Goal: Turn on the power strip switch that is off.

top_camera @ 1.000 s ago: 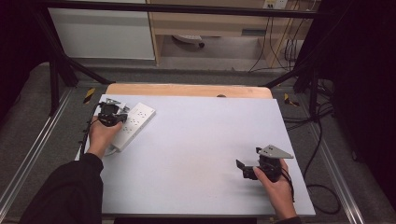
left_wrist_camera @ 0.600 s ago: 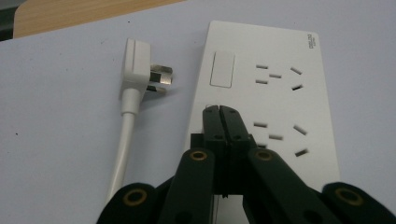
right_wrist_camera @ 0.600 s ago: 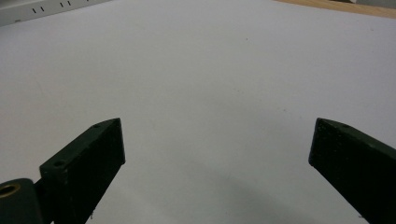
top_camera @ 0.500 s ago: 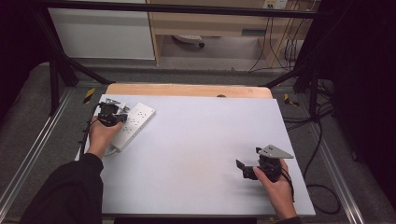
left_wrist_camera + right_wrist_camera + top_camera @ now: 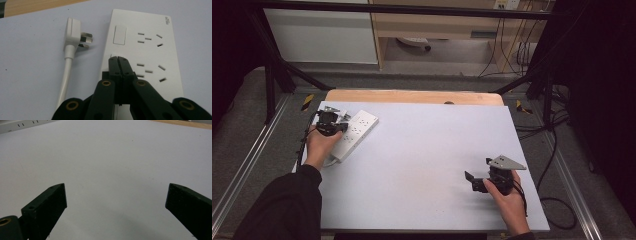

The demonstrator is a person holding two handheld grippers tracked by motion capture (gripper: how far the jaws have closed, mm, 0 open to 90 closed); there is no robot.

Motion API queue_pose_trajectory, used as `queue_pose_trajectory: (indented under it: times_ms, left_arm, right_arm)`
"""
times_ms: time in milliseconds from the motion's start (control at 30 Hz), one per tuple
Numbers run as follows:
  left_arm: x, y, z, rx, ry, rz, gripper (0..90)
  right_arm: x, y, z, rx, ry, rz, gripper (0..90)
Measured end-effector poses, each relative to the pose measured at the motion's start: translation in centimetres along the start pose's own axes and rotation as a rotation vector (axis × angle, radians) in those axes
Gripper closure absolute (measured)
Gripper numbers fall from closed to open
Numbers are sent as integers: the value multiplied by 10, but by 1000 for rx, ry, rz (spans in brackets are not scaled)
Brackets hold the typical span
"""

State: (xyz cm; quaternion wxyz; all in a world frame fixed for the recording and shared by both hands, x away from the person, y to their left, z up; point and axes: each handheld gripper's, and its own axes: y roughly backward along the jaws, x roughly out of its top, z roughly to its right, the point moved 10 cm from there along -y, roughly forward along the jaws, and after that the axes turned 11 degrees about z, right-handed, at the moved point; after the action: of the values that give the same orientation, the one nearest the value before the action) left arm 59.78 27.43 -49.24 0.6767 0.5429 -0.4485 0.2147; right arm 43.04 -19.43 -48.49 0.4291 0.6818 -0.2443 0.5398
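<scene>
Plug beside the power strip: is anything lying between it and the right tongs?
Nothing visible. The right tongs stand open over bare table, and the sheet runs clear across to the power strip. The plug lies past the strip, beside the shut left tongs.

The power strip (image 5: 142, 47) is smooth white plastic with a soft shine. Its plug (image 5: 72, 35) is white plastic too, with shiny metal pins. The worktop (image 5: 427, 165) has a matt, pale cover, and bare wood shows at its far edge. Both claws look like matt black plastic.
</scene>
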Motion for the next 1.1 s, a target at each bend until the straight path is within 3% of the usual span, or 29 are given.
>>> queue_pose_trajectory:
  times_ms: [367, 700, 900, 1100]
  left_arm:
    - [0, 0, 0, 1, -8, 12, 900]
    - [0, -2, 3, -9, 23, 33, 900]
    - [1, -2, 4, -4, 9, 31, 900]
    - [5, -3, 9, -10, 23, 63, 900]
  right_arm:
    - [0, 0, 0, 0, -6, -1, 40]
    - [0, -1, -1, 2, -5, -1, 40]
    - [0, -1, -1, 1, -7, -2, 40]
    - [0, 0, 1, -2, -4, 2, 40]
